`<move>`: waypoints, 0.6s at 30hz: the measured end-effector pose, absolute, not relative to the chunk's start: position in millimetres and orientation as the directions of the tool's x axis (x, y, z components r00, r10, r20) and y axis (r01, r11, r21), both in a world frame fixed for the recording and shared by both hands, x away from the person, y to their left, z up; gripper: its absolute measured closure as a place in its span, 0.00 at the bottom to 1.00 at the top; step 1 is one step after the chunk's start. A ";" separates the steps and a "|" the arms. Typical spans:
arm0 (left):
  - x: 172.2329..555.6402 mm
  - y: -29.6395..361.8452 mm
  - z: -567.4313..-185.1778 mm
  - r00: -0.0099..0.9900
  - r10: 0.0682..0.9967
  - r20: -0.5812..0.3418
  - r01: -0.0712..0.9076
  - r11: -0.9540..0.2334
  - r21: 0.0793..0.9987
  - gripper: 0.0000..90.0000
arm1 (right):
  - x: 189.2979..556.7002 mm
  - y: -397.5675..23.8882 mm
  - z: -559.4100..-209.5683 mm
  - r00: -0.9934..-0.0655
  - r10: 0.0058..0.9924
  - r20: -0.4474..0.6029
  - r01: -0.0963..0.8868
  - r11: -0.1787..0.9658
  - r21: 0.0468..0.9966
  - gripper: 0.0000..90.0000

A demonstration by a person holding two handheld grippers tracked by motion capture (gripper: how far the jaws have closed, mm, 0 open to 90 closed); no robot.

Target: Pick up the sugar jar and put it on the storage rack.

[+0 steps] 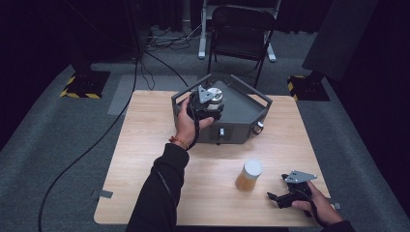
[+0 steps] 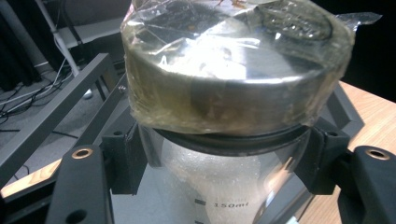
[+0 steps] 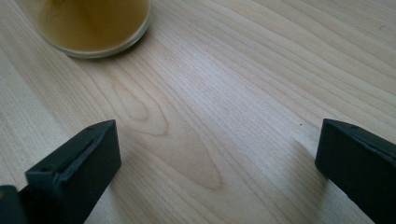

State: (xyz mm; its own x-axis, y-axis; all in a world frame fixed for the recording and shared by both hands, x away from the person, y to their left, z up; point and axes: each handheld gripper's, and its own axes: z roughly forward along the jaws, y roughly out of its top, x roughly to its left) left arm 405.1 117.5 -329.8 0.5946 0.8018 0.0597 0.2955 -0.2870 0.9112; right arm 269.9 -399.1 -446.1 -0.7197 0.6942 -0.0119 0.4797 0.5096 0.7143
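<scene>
Two jars share the scene. One, a clear glass beaker (image 2: 224, 186) with printed volume marks and a round metal lid (image 2: 233, 88) wrapped in crinkled plastic film, sits clamped between the pads of the left claw (image 1: 209, 107), over the grey angular metal box (image 1: 241, 104) at the far side of the pale wood-grain worktop (image 1: 145, 159). The box's frame bars stand close beside the beaker. The other, an amber-filled jar (image 1: 249, 175) with a white cap, stands near the right claw (image 1: 276, 198), whose black jaws gape wide and empty, low over the worktop.
</scene>
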 end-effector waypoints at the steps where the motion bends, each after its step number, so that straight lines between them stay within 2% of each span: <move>1: 405.6 116.7 -330.4 0.590 0.805 0.057 0.301 -0.284 0.910 0.33 | 269.9 -399.1 -446.1 -0.720 0.694 -0.012 0.480 0.510 0.714 0.00; 18: 415.3 111.3 -337.5 0.547 0.836 0.048 0.331 -0.269 0.904 0.33 | 269.8 -399.1 -446.0 -0.719 0.695 -0.012 0.480 0.509 0.714 0.00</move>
State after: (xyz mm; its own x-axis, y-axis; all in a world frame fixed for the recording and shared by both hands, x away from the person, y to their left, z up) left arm 415.3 111.3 -337.5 0.5465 0.8361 0.0482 0.3315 -0.2688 0.9044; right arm 269.8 -399.1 -446.0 -0.7194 0.6945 -0.0115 0.4802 0.5092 0.7142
